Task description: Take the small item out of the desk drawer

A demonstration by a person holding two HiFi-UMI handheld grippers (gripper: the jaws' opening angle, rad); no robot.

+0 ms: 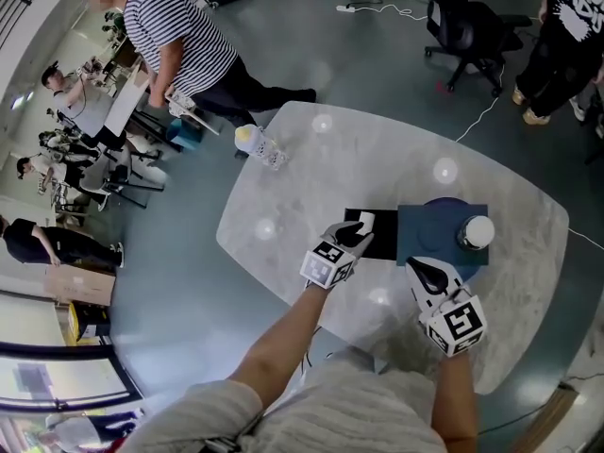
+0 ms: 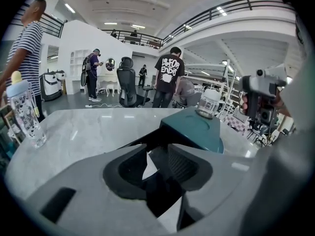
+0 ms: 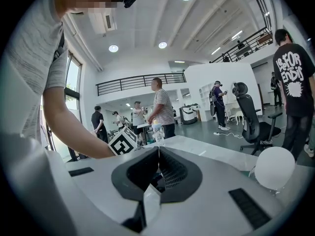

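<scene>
1. Hanging nose-down with the left tool [image 1: 355, 236] over the open black drawer [image 1: 385, 245], jaws apart and pressed on nothing that shows.
2. Lying right at that tool's tips, inside the drawer: a small white item [image 1: 367, 221]; touching a pad or just clear of it, cannot tell.
3. Held lower right, the right tool [image 3: 158, 151], jaws together and empty, tips just beside the near edge of the teal box [image 1: 427, 242].
4. Pulled out leftward from the teal box, the drawer; only the white item made out in it.
5. Standing on the box's top, toward its right side: a jar [image 1: 477, 231] with a round white lid; contents not readable.
6. Carrying all of this: a pale marble worktop [image 1: 377, 149], with a clear bottle [image 1: 260, 147], yellow-topped, well apart at the far left edge.
7. Seen only from the head: the drawer's whole outline and the item's place in it.
8. Seen only in the left gripper view: a sliver of white in the gap between the parted jaws, against the drawer's black; also the jar's clear body under its lid.
9. Seen only in the right gripper view: closed jaw tips meeting in a line, with the left tool's marker cube [image 3: 123, 141] and the person's forearm [image 3: 64, 127] beyond.
10. Standing past the worktop's far left edge: a person in a striped shirt [image 1: 175, 31].
</scene>
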